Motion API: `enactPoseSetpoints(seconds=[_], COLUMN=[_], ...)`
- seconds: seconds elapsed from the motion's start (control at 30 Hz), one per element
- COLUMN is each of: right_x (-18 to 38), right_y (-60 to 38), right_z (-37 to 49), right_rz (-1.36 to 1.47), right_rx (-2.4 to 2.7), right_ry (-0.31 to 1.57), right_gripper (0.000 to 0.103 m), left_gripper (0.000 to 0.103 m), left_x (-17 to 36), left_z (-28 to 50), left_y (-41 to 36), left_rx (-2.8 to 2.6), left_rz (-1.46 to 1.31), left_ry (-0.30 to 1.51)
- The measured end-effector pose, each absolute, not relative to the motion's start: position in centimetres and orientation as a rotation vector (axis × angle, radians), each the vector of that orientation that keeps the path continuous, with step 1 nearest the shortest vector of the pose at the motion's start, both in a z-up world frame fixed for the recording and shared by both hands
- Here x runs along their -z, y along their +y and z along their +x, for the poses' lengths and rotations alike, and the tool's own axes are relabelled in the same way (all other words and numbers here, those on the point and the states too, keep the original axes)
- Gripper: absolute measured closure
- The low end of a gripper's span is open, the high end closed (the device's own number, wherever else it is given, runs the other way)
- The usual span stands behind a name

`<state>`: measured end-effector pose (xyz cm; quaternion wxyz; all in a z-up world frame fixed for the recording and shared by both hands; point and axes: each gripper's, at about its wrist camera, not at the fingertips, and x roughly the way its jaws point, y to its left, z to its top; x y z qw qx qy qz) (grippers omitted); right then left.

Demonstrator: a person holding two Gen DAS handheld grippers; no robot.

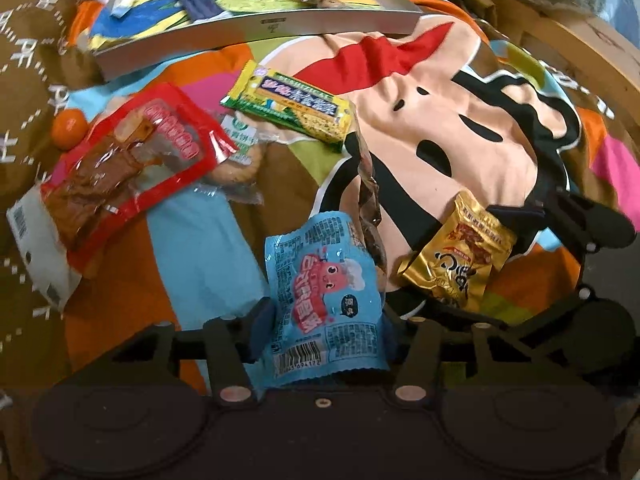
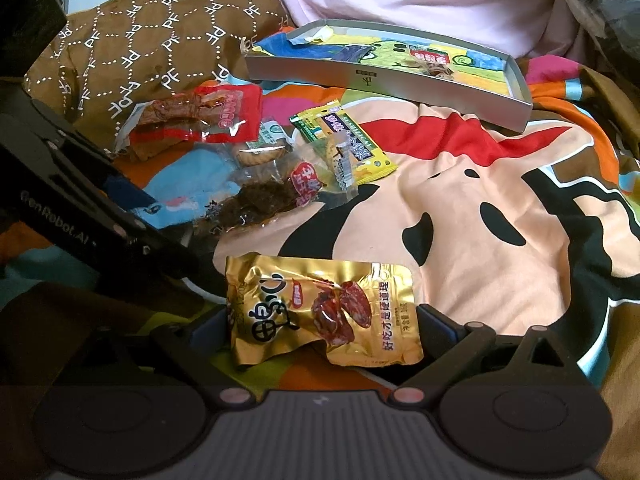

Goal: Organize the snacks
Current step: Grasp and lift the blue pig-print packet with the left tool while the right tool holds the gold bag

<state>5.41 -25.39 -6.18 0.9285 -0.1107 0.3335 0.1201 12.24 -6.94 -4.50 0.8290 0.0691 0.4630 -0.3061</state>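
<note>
- The left gripper [image 1: 326, 320] has its jaws against both side edges of the flat light-blue foil snack packet [image 1: 324, 292]; it looks pinched, lying low on the colourful cartoon bedspread [image 1: 440, 128].
- The right gripper [image 2: 326, 330] has its jaws standing apart around the crinkled gold foil snack pouch [image 2: 324, 312], pads just off its edges, not clamping.
- To do this well, grip each packet firmly before lifting, then carry it to the shallow grey cardboard box [image 1: 256, 32] beyond.
- Both grippers tilt down toward the bed, side by side.
</note>
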Motion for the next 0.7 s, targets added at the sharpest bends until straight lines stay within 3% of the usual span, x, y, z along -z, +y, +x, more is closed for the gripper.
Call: enactPoseSetpoints(seconds=[0.37,0.7], right_x=[5.7,5.9], right_y=[-24.6,-24.6], right_z=[5.3,5.7], right_rz=[-0.244,-0.226], right_rx=[-0.252,-0.259], right_ry=[0.671,0.695], right_gripper=[0.008,0.012], left_gripper=[0.059,0.068], left_x=[3.6,3.3], left_z=[12.8,12.9], left_y=[-4.9,-4.8], left_rx=[0.662,0.648], left_rz=[-0.111,-0.088], left_ry=[1.097,1.06])
